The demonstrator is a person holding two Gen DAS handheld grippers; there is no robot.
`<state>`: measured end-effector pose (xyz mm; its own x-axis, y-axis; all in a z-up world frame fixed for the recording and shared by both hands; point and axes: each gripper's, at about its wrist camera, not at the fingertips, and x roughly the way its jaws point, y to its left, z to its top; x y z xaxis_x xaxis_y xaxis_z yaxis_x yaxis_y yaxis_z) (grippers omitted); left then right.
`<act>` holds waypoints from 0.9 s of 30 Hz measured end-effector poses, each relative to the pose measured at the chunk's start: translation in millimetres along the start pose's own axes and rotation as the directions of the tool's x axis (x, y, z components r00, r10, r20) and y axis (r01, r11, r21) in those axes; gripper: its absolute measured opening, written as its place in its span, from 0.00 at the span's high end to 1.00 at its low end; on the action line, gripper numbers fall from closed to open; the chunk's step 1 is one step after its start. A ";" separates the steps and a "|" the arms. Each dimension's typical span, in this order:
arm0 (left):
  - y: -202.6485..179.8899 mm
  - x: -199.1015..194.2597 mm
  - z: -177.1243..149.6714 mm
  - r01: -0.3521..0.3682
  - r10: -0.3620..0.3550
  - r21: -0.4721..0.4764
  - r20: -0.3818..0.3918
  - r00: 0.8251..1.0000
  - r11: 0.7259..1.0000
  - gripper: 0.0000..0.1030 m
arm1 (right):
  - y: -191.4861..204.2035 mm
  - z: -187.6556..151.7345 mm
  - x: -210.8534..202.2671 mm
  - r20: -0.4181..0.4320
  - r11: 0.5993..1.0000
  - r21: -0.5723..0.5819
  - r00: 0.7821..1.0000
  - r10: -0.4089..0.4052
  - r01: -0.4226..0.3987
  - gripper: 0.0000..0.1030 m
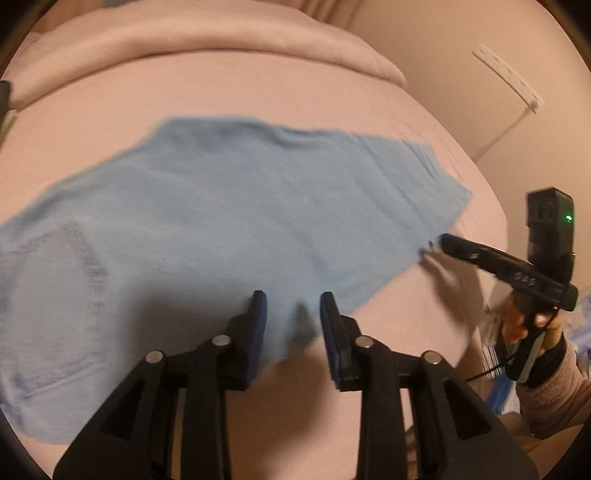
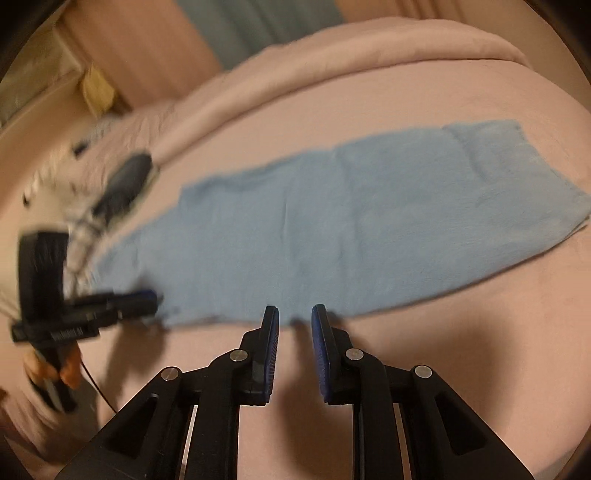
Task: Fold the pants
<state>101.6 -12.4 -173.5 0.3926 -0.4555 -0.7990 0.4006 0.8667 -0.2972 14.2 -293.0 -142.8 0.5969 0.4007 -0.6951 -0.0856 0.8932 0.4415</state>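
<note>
Light blue pants (image 1: 221, 229) lie flat on a pink bed, folded lengthwise, with a back pocket showing at the left. In the right wrist view the pants (image 2: 332, 229) stretch from lower left to upper right. My left gripper (image 1: 293, 301) is open and empty, just above the near edge of the pants. My right gripper (image 2: 294, 312) is open and empty at the near edge of the pants. The right gripper also shows in the left wrist view (image 1: 443, 240), at the pants' right end. The left gripper shows blurred in the right wrist view (image 2: 147, 295), at the pants' left end.
The pink bed sheet (image 1: 258, 92) has a rolled pink blanket (image 1: 221, 33) at the back. A white power strip (image 1: 509, 74) hangs on the wall at right. A dark object and clutter (image 2: 125, 181) lie at the bed's left side.
</note>
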 end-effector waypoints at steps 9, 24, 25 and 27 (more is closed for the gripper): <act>107.9 -27.8 -6.8 -0.241 0.256 -0.279 0.018 0.967 0.930 0.68 | 67.4 9.8 58.8 -0.083 0.980 -0.141 0.988 0.129 -0.139 0.80; 125.0 -29.1 47.0 -0.214 0.238 -0.201 0.098 0.966 0.956 0.65 | 143.4 121.7 155.7 -0.195 0.943 -0.178 0.950 0.245 -0.280 0.65; 126.5 -24.0 52.7 -0.213 0.235 -0.194 0.094 0.968 0.958 0.65 | 150.7 135.3 173.6 -0.205 0.947 -0.180 0.952 0.228 -0.266 0.60; 132.5 -16.1 60.6 -0.218 0.236 -0.184 0.083 0.968 0.959 0.65 | 160.6 149.3 198.5 -0.243 0.950 -0.178 0.947 0.209 -0.256 0.59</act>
<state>198.6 97.5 -168.3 0.5433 -0.2532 -0.8004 0.1465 0.9674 -0.2066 238.1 -100.5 -125.1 0.3537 0.6161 -0.7038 -0.3758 0.7827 0.4962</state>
